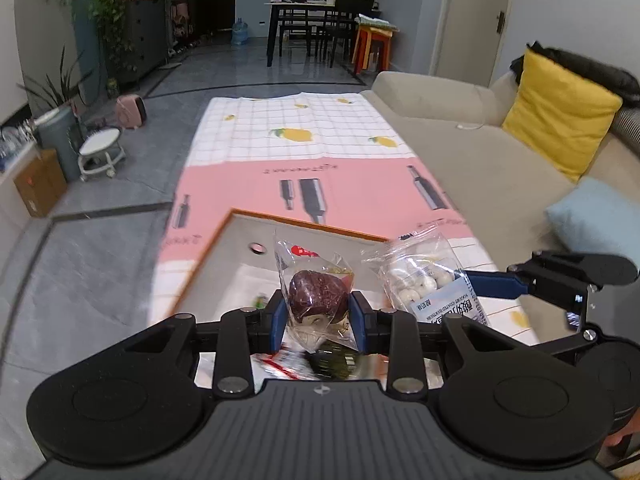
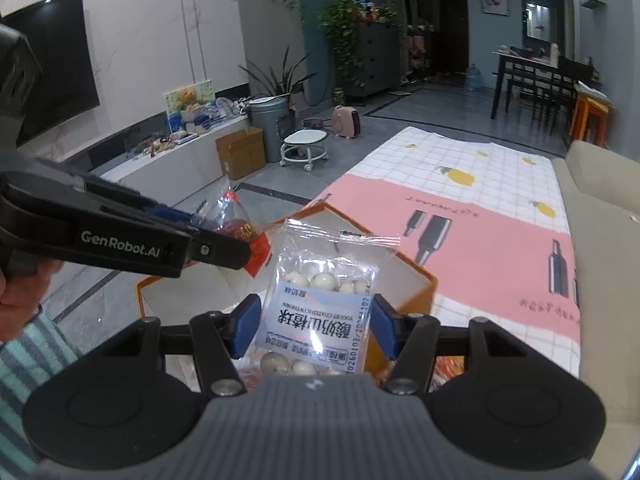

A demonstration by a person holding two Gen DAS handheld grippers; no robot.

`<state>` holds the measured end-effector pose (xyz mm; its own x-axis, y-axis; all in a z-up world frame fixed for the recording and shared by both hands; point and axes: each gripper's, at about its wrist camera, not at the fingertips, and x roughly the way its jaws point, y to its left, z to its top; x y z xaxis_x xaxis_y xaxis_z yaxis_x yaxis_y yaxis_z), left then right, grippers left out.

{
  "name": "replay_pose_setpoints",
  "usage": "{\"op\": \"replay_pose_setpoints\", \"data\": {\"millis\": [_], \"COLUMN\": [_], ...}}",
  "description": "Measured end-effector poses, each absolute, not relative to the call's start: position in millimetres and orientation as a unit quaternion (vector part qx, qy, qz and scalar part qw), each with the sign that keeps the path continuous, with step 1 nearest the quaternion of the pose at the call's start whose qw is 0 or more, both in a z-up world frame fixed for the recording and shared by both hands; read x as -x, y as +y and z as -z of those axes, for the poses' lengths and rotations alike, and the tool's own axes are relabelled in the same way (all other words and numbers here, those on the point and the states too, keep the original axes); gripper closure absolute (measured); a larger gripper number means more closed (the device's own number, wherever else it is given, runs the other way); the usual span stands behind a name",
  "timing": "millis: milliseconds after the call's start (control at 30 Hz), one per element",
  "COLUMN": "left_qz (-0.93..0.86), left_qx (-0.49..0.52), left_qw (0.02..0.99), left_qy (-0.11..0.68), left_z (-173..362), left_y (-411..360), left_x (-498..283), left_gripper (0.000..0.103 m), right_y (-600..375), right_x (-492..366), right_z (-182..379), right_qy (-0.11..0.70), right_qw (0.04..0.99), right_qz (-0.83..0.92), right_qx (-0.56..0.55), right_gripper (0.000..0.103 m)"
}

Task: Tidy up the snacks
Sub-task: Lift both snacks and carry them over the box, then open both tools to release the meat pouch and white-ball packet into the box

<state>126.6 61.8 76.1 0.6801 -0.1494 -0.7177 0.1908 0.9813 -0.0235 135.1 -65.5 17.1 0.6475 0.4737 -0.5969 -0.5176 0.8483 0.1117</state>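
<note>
the clear, glossy plastic packet of a wrinkled dark-red date [image 1: 316, 300] crinkled and caught glare, as did the clear plastic bag of smooth white balls [image 2: 320, 304] with its paper-like pale-blue label. the orange-edged box [image 1: 224, 252] looked like matt card; the pink-and-white tablecloth [image 1: 360, 192] lay smooth.

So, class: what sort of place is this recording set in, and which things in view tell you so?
Most likely a home living room. A beige sofa with a yellow cushion runs along one side, a TV hangs on the wall, and a dining table with chairs stands at the far end.
</note>
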Motion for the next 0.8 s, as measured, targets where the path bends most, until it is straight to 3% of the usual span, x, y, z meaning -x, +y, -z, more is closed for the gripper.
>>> {"op": "replay_pose_setpoints", "data": {"millis": [533, 800], "left_qz": [0.094, 0.106], "left_qx": [-0.102, -0.147], "left_qw": [0.824, 0.789], "left_qy": [0.549, 0.588], "left_z": [-1, 30], "left_y": [94, 93], "left_x": [-175, -176], "left_gripper": [0.067, 0.067], "right_y": [16, 42], "right_x": [-189, -187], "right_z": [39, 67], "right_qy": [0.392, 0.397], "right_qw": [0.841, 0.803], "right_qz": [-0.327, -0.363], "right_qx": [0.177, 0.257], "right_gripper": [0.046, 0.046]}}
